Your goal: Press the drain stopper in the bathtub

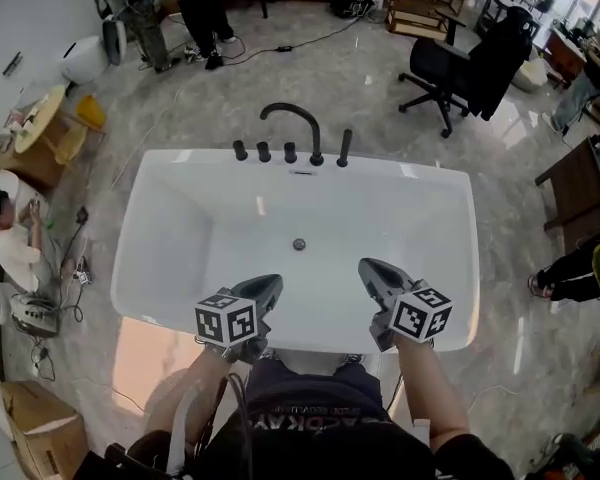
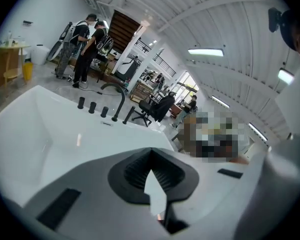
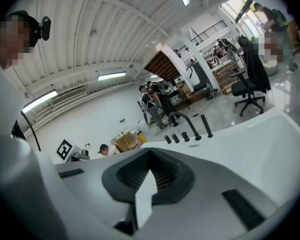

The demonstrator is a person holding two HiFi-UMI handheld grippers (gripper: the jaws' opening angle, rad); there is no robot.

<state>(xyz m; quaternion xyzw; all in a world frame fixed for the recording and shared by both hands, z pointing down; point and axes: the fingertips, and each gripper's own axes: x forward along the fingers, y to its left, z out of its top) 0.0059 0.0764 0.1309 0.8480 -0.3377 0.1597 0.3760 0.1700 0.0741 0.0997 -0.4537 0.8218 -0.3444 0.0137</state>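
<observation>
A small round metal drain stopper (image 1: 299,244) sits in the floor of the white bathtub (image 1: 180,228), which is dry. Both grippers hover over the tub's near rim, pointing toward the far end. My left gripper (image 1: 269,283) is below and left of the stopper, apart from it, with its jaws shut on nothing. My right gripper (image 1: 368,267) is below and right of the stopper, also shut with nothing held. In the left gripper view the left gripper (image 2: 151,155) has its jaws together over the white tub; the right gripper (image 3: 150,154) shows the same in its own view.
A black arched faucet (image 1: 292,118), three black knobs (image 1: 264,152) and a hand shower (image 1: 344,148) line the tub's far rim. A black office chair (image 1: 460,68) stands beyond, people (image 1: 200,8) at the back, a seated person (image 1: 15,243) left, a cardboard box (image 1: 40,428) near left.
</observation>
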